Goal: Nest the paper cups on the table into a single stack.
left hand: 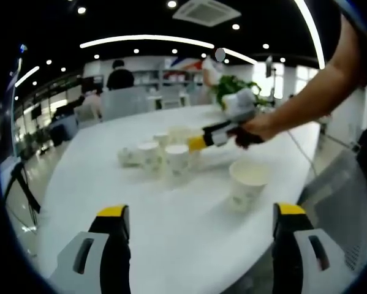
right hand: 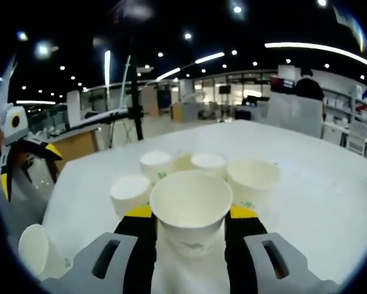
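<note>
R gripper (right hand: 190,222) is closed on a paper cup (right hand: 190,211), mouth up, its yellow-tipped jaws pressed against the cup's lower wall on both sides. The held cup sits just in front of the cup cluster (right hand: 192,174) on the white table (right hand: 318,184). Rel. to the held cup in the right gripper view: one cup w/ white end facing the camera (right hand: 130,195) just to its left, two more behind it (right hand: 157,165) and (right hand: 208,164), and a wide open-mouthed cup (right hand: 253,179) just to its right, close to touching. A separate cup lying on its side (right hand: 37,250) is well apart, near the table edge at far left. The L gripper's yellow-tipped body shows at the left border of that view (right hand: 15,156).

L gripper (left hand: 198,229) has jaws spread wide w/ nothing between them, hovering over the near part of the table (left hand: 97,165). In the left gripper view the R gripper (left hand: 198,143) reaches in from the right, held by a person's hand (left hand: 257,128), its tip at the cluster (left hand: 162,153). A lone upright cup (left hand: 247,184) stands apart from the cluster, nearer the L gripper and to the right. Whether any cups are nested can't be told.

Beyond the table: a potted plant (left hand: 229,89), a seated person (left hand: 119,76), office desks.
</note>
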